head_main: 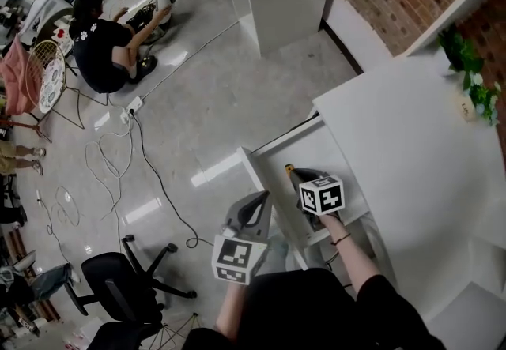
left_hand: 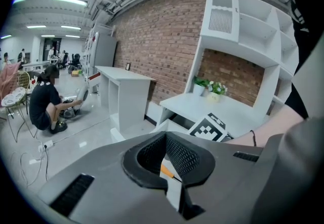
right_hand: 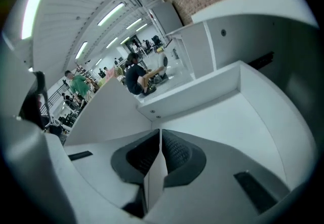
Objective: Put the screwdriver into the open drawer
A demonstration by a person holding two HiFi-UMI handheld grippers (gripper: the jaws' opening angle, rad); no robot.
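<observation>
Orange-handled screwdriver [head_main: 289,170] lies in the open white wooden drawer [head_main: 257,175], near its left wall, so I judge the job done (only backing away is left). My right gripper [right_hand: 158,134] hangs above the drawer with jaws together and empty; my left gripper [left_hand: 164,137] is likewise closed on nothing.

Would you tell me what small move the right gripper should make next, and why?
Probably draw the right gripper back clear of the white open drawer: its jaws are together with nothing between them, and a yellow-ended dark tool, seemingly the screwdriver, already lies in the drawer.
</observation>
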